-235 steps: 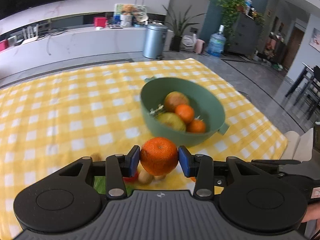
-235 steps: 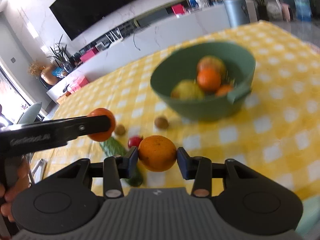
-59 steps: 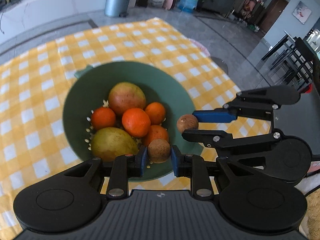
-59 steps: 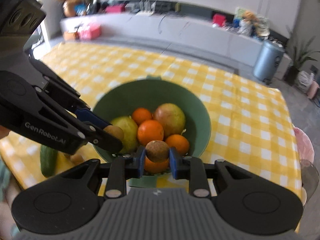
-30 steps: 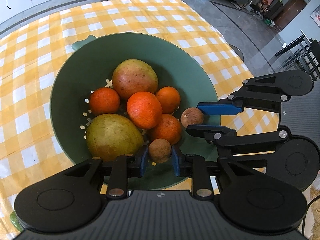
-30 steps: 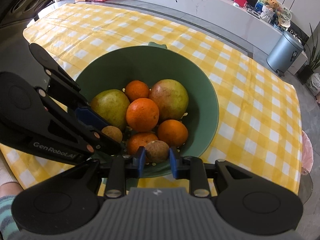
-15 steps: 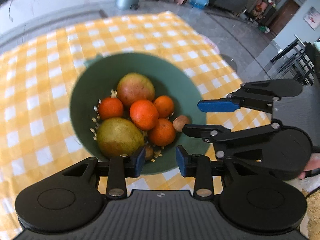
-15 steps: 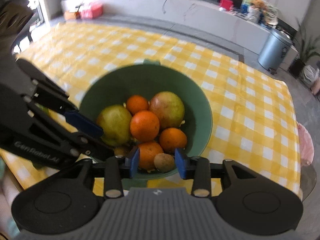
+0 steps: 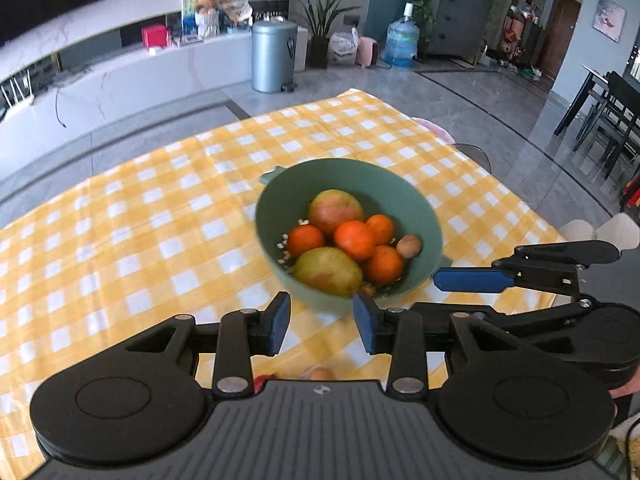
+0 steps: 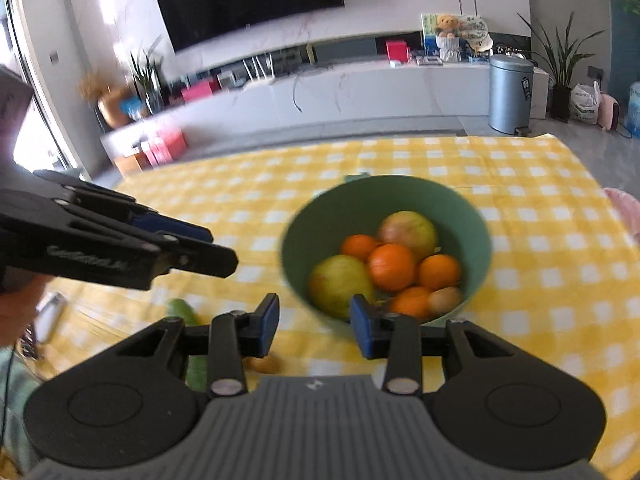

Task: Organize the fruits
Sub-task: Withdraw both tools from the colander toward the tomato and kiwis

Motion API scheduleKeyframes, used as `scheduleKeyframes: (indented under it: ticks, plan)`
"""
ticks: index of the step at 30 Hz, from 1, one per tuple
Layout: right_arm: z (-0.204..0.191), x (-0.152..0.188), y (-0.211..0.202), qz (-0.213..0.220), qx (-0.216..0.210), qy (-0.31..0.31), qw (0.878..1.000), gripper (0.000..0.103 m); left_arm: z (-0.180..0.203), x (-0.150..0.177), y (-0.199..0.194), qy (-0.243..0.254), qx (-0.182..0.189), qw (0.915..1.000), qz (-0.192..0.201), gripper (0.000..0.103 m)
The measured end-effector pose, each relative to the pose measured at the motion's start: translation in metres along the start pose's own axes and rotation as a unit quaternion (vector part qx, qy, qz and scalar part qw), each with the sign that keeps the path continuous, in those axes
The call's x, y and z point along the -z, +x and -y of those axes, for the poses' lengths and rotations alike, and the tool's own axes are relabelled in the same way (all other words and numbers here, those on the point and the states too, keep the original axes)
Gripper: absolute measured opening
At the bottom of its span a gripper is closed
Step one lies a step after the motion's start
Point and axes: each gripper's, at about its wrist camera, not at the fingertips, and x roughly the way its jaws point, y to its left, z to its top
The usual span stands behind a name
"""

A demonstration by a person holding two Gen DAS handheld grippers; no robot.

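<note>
Now the green bowl [image 9: 348,184] sits on the yellow-checked counter [image 9: 120,240] toward its right edge, holding oranges [image 9: 354,240], two larger fruits and a small brown fruit [image 9: 409,246]. The left gripper [image 9: 322,322] and right gripper [image 10: 314,324] hang short of it, fingers having just parted, nothing between them. What looks like a cucumber [image 10: 182,312], blurred, lies near the counter's front edge.
</note>
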Motion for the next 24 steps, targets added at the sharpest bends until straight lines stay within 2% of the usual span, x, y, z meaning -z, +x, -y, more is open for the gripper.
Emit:
scheduleKeyframes:
  ticks: [4,8,14,21,24]
  plan:
    - [-0.019,0.022,0.003,0.013,-0.004,0.022,1.000,0.037,-0.006,0.023,-0.002,0.017,-0.007,0.9998,-0.005,0.044]
    - [-0.030,0.040,0.011,0.015,0.014,0.024,1.000,0.037,-0.004,0.048,-0.001,0.044,-0.012,0.9989,-0.007,0.044]
    - [-0.032,0.058,0.021,0.014,0.021,0.038,0.999,0.037,-0.012,0.076,0.012,0.033,0.000,0.9995,0.000,0.040]
    - [-0.031,0.059,0.045,-0.008,0.027,0.040,0.999,0.036,-0.023,0.084,0.034,0.030,-0.022,0.9990,-0.027,0.039]
    - [-0.030,0.059,0.055,-0.017,0.027,0.042,0.999,0.035,-0.024,0.081,0.041,0.050,-0.024,0.9979,-0.032,0.039]
